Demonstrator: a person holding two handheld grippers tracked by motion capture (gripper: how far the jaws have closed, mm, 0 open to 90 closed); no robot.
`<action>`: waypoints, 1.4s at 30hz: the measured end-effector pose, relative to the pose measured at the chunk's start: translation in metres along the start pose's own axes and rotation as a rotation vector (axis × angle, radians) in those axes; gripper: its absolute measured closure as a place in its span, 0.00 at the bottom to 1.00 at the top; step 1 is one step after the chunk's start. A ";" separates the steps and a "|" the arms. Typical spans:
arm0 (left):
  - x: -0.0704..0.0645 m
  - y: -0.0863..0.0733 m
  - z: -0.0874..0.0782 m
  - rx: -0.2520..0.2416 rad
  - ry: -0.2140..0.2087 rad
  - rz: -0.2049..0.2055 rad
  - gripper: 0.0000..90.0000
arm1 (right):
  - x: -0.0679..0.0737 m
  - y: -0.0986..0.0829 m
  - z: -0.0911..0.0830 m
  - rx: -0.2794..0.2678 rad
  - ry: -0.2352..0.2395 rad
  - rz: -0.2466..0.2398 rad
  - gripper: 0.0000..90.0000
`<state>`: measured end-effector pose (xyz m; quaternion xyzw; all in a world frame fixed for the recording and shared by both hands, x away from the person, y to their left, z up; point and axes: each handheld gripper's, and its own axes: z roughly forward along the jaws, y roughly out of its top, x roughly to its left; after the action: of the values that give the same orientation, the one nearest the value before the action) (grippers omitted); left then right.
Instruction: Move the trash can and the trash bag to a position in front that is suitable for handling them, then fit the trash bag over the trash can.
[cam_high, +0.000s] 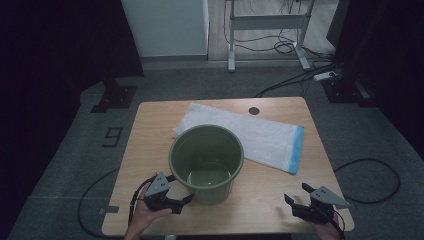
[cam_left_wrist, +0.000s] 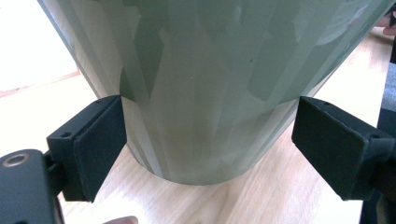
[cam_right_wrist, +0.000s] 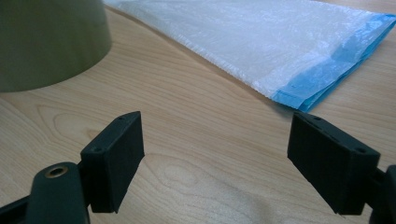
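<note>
Between left gripper (cam_left_wrist: 208, 140) jaws, upright green bucket (cam_high: 206, 162), apparently empty.

Both hand-held grippers low at the near edge, jaws spread.

Left black two-jaw gripper with grey three-cornered plate (cam_high: 184, 201) sits at about 7 o'clock in the high view, gripped by the person's left hand (cam_high: 146, 214), pointing toward 3 o'clock; in the left gripper view its jaws stand wide apart, pads (cam_left_wrist: 100, 147) facing inward. Right black two-jaw gripper with grey plate (cam_high: 297, 193) sits at about 5 o'clock, right hand (cam_high: 330, 231) behind it, pointing toward 10 o'clock, jaws wide, nothing between them.
</note>
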<state>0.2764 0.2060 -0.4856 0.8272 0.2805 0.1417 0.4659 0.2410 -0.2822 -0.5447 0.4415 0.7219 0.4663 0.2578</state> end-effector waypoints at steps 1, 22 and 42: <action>0.000 0.002 0.002 0.002 0.001 0.002 0.11 | 0.000 0.000 0.000 0.001 0.002 -0.004 0.20; -0.003 0.000 -0.002 0.010 0.156 -0.089 0.14 | 0.002 -0.001 0.003 0.017 -0.002 -0.017 0.20; 0.020 -0.049 -0.033 0.070 0.238 -0.150 0.14 | 0.009 0.015 0.023 0.030 -0.056 -0.003 0.16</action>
<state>0.2602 0.2604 -0.5102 0.7970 0.3996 0.1939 0.4093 0.2610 -0.2617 -0.5410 0.4570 0.7220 0.4427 0.2718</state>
